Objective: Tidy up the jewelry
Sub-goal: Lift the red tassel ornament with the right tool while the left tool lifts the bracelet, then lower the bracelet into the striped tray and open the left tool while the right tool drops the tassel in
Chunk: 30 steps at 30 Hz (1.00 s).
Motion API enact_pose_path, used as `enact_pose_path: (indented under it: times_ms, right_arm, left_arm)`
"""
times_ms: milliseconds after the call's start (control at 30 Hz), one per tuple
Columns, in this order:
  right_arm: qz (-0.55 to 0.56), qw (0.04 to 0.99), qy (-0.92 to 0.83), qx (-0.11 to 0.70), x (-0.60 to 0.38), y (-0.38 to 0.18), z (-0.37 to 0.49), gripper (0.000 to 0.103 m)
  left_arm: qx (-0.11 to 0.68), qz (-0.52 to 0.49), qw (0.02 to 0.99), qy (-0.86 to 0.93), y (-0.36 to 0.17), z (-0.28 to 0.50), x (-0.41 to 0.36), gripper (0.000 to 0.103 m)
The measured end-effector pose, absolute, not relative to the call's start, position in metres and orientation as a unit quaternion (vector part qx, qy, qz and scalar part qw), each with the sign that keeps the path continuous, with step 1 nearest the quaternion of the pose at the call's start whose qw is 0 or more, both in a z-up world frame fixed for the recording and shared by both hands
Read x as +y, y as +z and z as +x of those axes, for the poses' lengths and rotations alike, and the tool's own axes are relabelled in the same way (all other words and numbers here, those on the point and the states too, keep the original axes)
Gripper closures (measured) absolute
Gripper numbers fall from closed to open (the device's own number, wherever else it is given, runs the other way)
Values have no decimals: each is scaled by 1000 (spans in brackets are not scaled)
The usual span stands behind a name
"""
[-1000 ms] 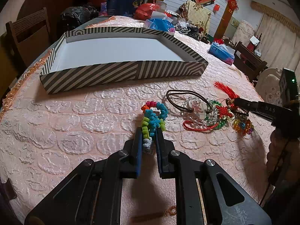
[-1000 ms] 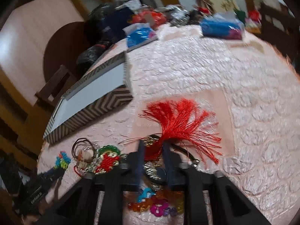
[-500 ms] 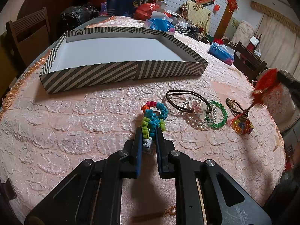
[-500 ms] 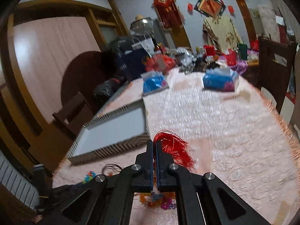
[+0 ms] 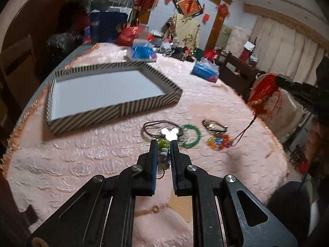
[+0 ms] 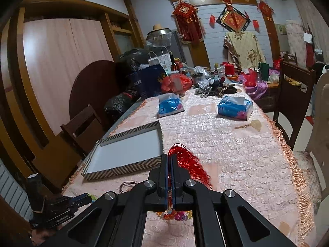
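The left gripper (image 5: 164,144) is pinching a beaded bracelet (image 5: 163,146) between its two fingers; green and white beads are showing in the narrow gap, and the bracelet is being held above the pink tablecloth (image 5: 86,144). The right gripper (image 6: 169,160) is pressing its jaws together on the red tassel ornament (image 6: 190,163), whose red threads are spreading out to the right of the fingertips. In the left wrist view this tassel ornament (image 5: 261,96) is hanging in the air past the right edge of the table, with a thin red cord running down toward the cloth.

On the cloth, between the two grippers, more jewelry is lying: a dark cord necklace (image 5: 156,126), a green bead bracelet (image 5: 190,136) just beside it, a dark metal piece (image 5: 213,125), and a multicolored bead piece (image 5: 220,142) near the right edge. The striped tray (image 5: 115,111) is sitting toward the left edge of the table, its white floor bare. Two blue tissue packs (image 6: 234,108) are lying farther back, and bags are crowding the far end.
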State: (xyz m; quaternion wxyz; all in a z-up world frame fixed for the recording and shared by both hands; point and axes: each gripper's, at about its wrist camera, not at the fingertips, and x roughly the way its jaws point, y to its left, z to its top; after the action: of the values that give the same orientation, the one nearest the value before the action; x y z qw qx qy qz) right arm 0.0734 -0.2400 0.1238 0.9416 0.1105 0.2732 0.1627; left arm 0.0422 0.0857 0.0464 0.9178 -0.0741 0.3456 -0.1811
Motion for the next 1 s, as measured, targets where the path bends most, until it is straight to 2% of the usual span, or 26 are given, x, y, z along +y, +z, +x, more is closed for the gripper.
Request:
enact_pose_path:
  times_ms: [500,1000]
  right_arm:
    - [86,943,165,274,-227,139,59,101]
    - [59,937,182,291,-187,140,105,101]
  left_arm:
    - [326,-79,924,-182,104,38,90,92]
    - [331,-82,933,-118,119,119,126,93]
